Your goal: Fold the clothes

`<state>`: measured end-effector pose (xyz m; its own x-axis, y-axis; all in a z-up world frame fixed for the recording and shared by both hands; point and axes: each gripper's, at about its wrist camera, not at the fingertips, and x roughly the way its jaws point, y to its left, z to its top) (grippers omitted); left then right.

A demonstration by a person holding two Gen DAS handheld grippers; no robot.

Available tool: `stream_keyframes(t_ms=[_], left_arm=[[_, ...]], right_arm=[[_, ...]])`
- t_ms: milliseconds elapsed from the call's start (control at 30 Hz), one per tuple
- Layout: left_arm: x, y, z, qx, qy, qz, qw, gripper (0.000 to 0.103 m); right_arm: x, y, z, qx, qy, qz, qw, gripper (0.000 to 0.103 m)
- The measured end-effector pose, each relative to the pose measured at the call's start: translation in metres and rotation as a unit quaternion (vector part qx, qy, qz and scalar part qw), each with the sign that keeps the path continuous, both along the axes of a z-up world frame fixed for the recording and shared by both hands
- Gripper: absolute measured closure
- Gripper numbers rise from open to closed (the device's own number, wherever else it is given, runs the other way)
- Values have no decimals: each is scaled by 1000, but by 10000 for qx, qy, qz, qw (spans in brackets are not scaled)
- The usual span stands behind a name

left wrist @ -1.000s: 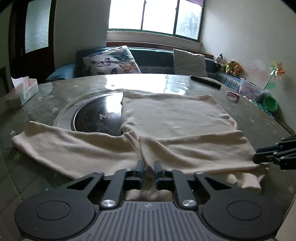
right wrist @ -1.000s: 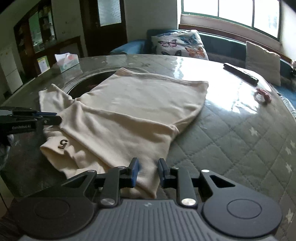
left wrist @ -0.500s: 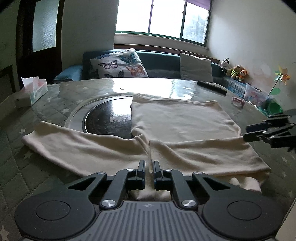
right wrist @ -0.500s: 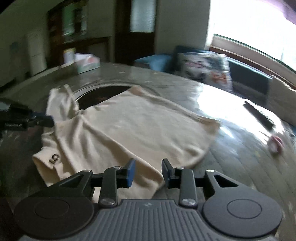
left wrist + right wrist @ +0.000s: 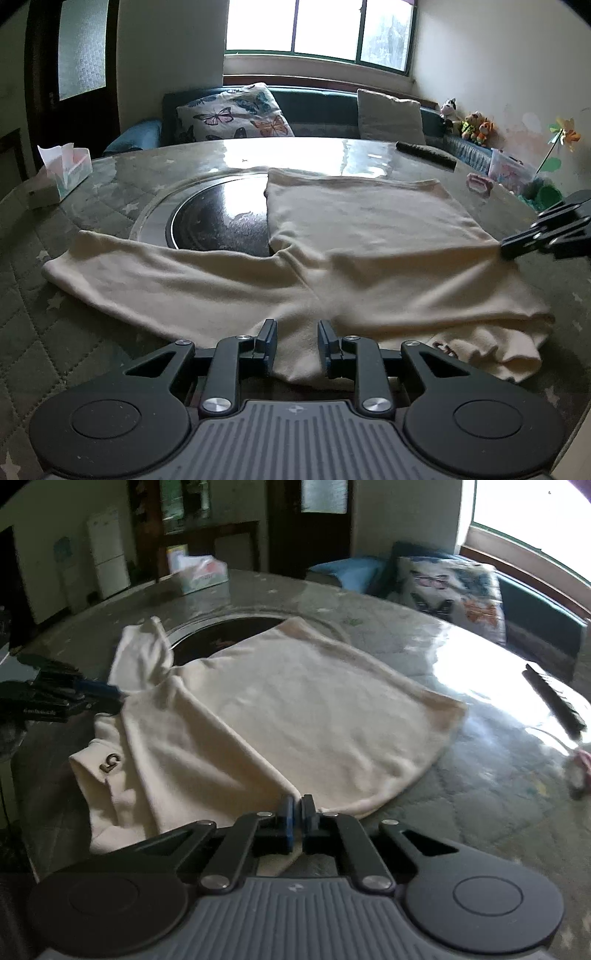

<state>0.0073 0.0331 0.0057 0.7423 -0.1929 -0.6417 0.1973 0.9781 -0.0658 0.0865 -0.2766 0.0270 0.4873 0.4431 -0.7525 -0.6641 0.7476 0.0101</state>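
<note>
A cream long-sleeved top (image 5: 369,229) lies spread on the round table, one sleeve stretched to the left, the other folded across the chest. It also shows in the right wrist view (image 5: 295,709). My left gripper (image 5: 296,341) is open, its jaws apart over the near collar edge of the top. My right gripper (image 5: 297,814) is shut on the top's side edge, pinching a fold of cloth. It shows at the right of the left wrist view (image 5: 517,249).
A dark round hotplate (image 5: 218,221) sits in the table under the top's left side. A tissue box (image 5: 62,173) stands far left. A black remote (image 5: 424,155) and a pink object (image 5: 478,182) lie far right. A sofa with cushions (image 5: 236,118) is behind.
My left gripper has opened and let go of the collar. My right gripper has closed on the top's side edge.
</note>
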Motion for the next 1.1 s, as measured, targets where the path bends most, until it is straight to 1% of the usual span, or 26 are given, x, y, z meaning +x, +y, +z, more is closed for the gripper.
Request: stream_keyframes(t_ms=[67, 100, 167, 200, 233, 267, 300, 333, 367, 533, 600, 667, 700, 733, 767, 800, 867, 933, 1000, 1067, 1100], left_arm=[[0, 0, 0, 8, -11, 19, 10000, 77], [0, -1, 1, 12, -17, 32, 10000, 77], [-1, -4, 6, 54, -95, 44, 9999, 77], [-2, -6, 9, 43, -151, 14, 9999, 77], [-2, -9, 13, 13, -213, -34, 9998, 77], [-2, -11, 17, -40, -261, -97, 9996, 77], [-1, -15, 18, -85, -277, -178, 9994, 77], [0, -18, 19, -120, -280, -264, 9992, 77], [2, -22, 19, -123, -266, -322, 9991, 77], [11, -31, 8, -189, -43, -406, 9990, 78], [13, -32, 4, -153, 10, -395, 9991, 93], [15, -32, 5, -156, 4, -292, 9995, 99], [14, -31, 7, -197, -30, -235, 9995, 100], [11, -30, 13, -256, -94, -197, 9994, 100], [8, -29, 19, -315, -168, -169, 9992, 100], [5, -28, 24, -345, -229, -141, 9990, 100], [0, -24, 30, -360, -268, -131, 9989, 100], [-5, -21, 34, -373, -292, -131, 9988, 100], [-5, -19, 26, -294, -116, -166, 9994, 99], [-3, -20, 17, -134, 18, -149, 9998, 97], [-3, -21, 13, -48, 76, -135, 9999, 96]], right_arm=[[1, -7, -4, 29, 52, -113, 9999, 99], [1, -10, -6, 47, 87, -162, 9998, 98], [0, -11, -8, 114, 24, -245, 9996, 96], [-3, -10, -7, 142, -42, -265, 9995, 91], [-8, -8, -4, 160, -120, -269, 9994, 90], [-12, -6, -1, 179, -198, -273, 9993, 86], [-16, -4, 2, 197, -276, -277, 9990, 78], [-21, -2, 5, 216, -354, -280, 9987, 75], [-26, -1, 6, 243, -371, -268, 9987, 72], [-58, 5, 2, 429, -154, -128, 9989, 67], [-70, 7, -1, 483, -73, -94, 9988, 67], [-78, 9, -8, 375, -87, -185, 9991, 69], [-80, 10, -12, 272, -146, -244, 9992, 72], [-82, 10, -14, 205, -186, -290, 9992, 78], [-83, 9, -14, 200, -192, -320, 9991, 91], [-84, 7, -13, 223, -180, -345, 9990, 95], [-87, 2, -9, 243, -189, -346, 9989, 99], [-90, -2, -4, 248, -221, -275, 9991, 99], [-92, -3, -5, 207, -196, -213, 9994, 99], [-92, -2, -11, 129, -101, -177, 9997, 99], [-92, -2, -12, 102, -50, -147, 9998, 97]])
